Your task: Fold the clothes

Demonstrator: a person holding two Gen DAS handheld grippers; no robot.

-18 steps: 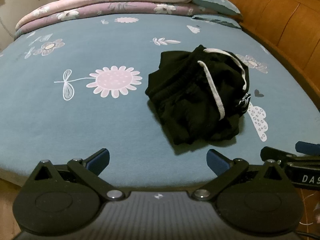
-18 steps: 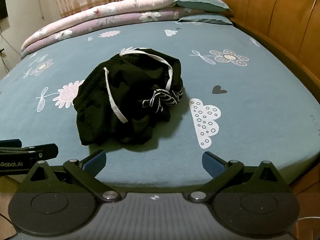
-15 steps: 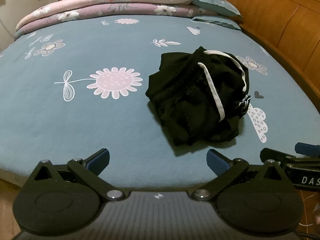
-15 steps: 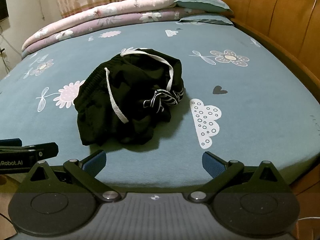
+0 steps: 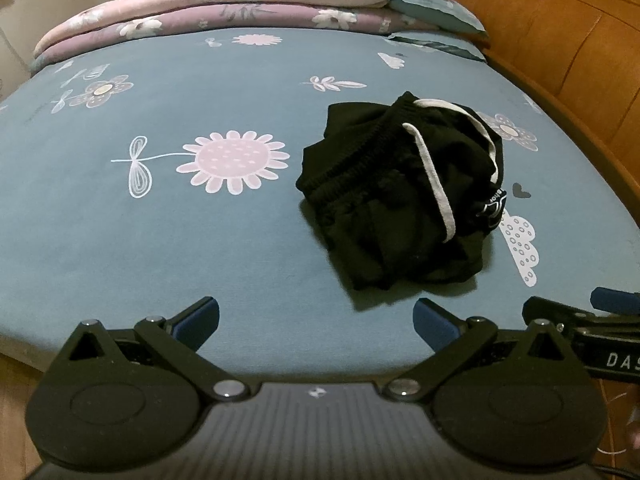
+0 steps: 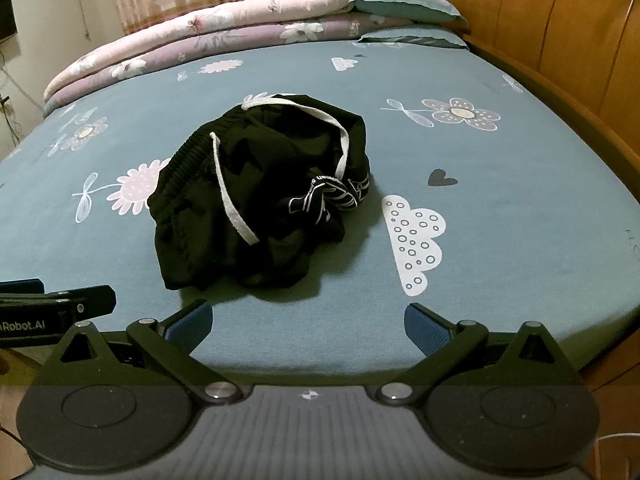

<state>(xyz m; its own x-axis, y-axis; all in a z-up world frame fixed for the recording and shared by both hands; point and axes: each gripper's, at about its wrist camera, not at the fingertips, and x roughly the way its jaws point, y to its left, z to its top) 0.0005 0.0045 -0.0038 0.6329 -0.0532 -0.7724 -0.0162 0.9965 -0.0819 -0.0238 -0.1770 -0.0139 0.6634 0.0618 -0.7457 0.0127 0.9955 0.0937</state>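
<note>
Blue pads (image 5: 200, 318) on the left gripper (image 5: 316, 320) stood spread wide with nothing between them — bare sheet only. Right gripper (image 6: 308, 322) was the same: blue pads (image 6: 422, 326) fully apart, empty, tilted down over the near edge of the bed. Each gripper showed in the other's camera: the right one's black finger poked in at the right edge of the left wrist view, and the left one's lettered black bar sat at the left edge of the right wrist view.

Black shorts (image 5: 400, 196) lay crumpled in a heap on the teal bedsheet (image 5: 160, 232), just beyond both grippers and touched by neither. In the left wrist view the heap sat right of centre; in the right wrist view (image 6: 260, 196) it sat left of centre — so it lay roughly between the two. Elastic waistband (image 6: 188, 156) faced left and far; a white drawstring (image 6: 228, 196) looped across the top. A patch of white lettering (image 6: 320, 196) showed on the right side of the heap, too bunched to read.

Sheet print near the shorts: pink daisy (image 5: 234, 162) to the left, white cloud (image 6: 414, 240) to the right, small dark heart (image 6: 442, 178) beyond the cloud. Folded floral quilts (image 6: 224, 36) and pillows (image 6: 404, 6) were stacked along the far edge. Wooden headboard (image 6: 560, 32) ran along the right.
</note>
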